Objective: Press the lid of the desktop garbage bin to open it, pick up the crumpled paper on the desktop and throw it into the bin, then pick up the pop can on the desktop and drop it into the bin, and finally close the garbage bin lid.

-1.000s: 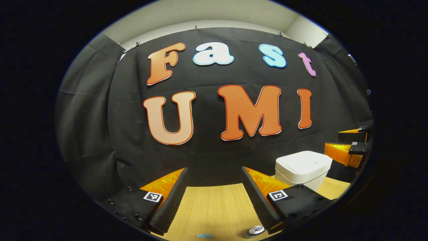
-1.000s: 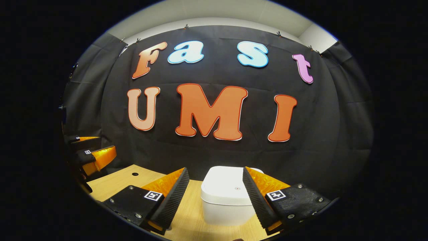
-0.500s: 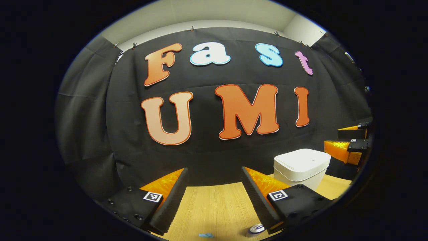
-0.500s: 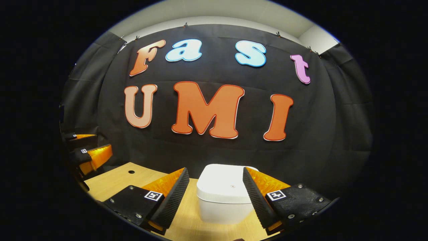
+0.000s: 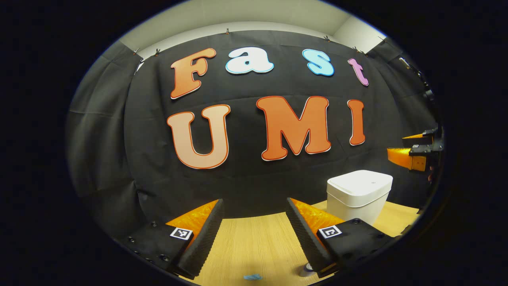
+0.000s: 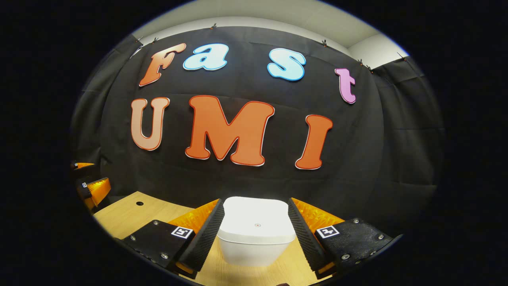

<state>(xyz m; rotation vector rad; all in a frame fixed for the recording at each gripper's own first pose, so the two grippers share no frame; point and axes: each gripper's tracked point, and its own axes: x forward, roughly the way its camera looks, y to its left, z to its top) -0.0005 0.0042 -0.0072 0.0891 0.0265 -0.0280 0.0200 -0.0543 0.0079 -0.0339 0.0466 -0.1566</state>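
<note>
Light in my booth is even and fairly bright, coming from overhead. The white bin [image 6: 256, 230] lid is lit almost to glare in the right gripper view, and its front wall falls into soft shade. The tabletop [image 5: 254, 242] glows warm, with a faint shadow at 6 o'clock. Both views are sharp at centre; the fisheye bends and darkens everything toward the rims.

right gripper [image 6: 256, 234] risen, nearer above garbage bin [image 6: 254, 238]; pop can [image 5: 305, 271] now half hidden
</note>
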